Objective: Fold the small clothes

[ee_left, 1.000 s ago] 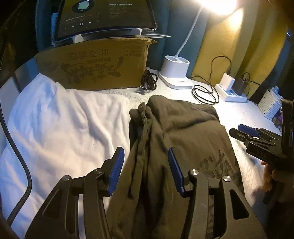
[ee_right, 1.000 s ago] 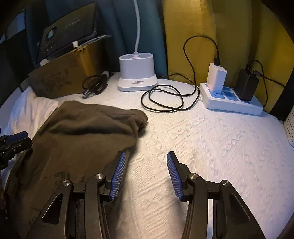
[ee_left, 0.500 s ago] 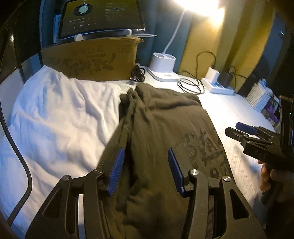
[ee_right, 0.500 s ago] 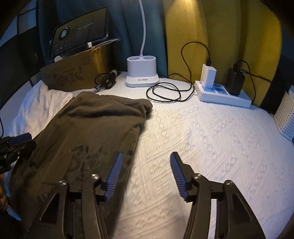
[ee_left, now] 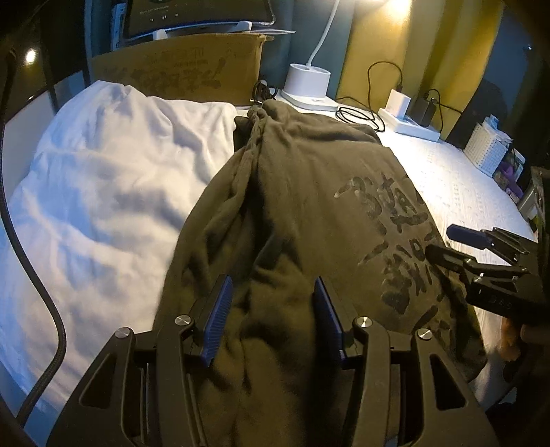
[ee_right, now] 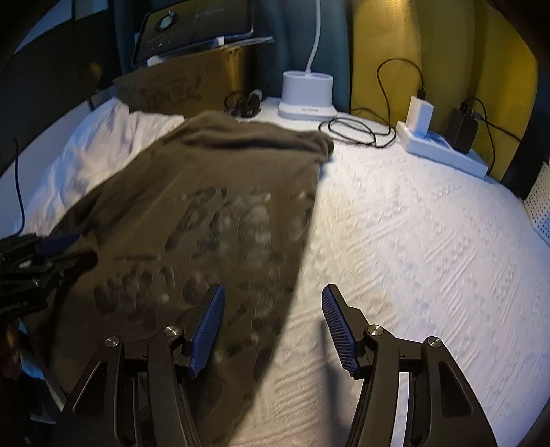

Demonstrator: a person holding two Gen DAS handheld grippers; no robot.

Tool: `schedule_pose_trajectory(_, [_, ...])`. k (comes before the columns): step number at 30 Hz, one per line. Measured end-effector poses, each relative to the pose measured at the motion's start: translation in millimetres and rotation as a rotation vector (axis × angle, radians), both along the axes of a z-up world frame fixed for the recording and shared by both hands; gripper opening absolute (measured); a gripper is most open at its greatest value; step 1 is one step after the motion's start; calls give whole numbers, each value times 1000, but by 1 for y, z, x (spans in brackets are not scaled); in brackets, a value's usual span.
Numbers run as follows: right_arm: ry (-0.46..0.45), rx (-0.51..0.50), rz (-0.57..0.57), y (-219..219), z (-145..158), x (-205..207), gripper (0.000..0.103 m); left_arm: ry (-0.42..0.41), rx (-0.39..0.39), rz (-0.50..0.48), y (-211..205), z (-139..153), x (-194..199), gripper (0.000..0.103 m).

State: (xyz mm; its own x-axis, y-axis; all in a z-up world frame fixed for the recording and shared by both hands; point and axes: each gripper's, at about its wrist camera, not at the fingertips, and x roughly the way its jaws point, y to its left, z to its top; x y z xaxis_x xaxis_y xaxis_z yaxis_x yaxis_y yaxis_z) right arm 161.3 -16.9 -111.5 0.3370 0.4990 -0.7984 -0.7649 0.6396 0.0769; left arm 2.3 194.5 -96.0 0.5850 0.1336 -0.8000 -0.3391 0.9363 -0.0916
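A dark olive T-shirt (ee_left: 309, 213) with a black print lies lengthwise on the white bedspread; it also shows in the right wrist view (ee_right: 220, 206). Its left side is bunched into a long ridge. My left gripper (ee_left: 271, 295) is open, low over the shirt's near end, jaws astride a fold. My right gripper (ee_right: 273, 302) is open and empty, over the shirt's right edge near the hem. It also shows at the right of the left wrist view (ee_left: 481, 247).
A white garment (ee_left: 103, 178) lies left of the shirt. A cardboard box (ee_left: 185, 72) with a tablet (ee_right: 192, 31) stands at the back, beside a lamp base (ee_right: 307, 93), coiled cables (ee_right: 354, 132), a power strip (ee_right: 443, 148) and a white basket (ee_left: 488, 151).
Both grippers have pulled back toward the shirt's near end, so more of the shirt and its print shows. Both stay open.
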Motion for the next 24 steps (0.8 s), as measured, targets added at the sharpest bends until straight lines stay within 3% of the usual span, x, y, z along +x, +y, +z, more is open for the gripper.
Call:
schedule_pose_trajectory(5, [-12, -10, -16, -10, -1, -5, 63, 0, 28, -6, -4, 1, -5, 50])
schedule_pose_trajectory(13, [-9, 4, -25, -27, 8, -19, 64, -38, 6, -46, -16, 11, -25, 50])
schedule_pose_trajectory(17, [-20, 11, 4, -31, 16, -37, 64, -41, -24, -59, -26, 8, -32, 62])
schedule_pose_trajectory(24, [-22, 0, 59, -31, 14, -60, 64, -22, -14, -46, -35, -2, -40, 63])
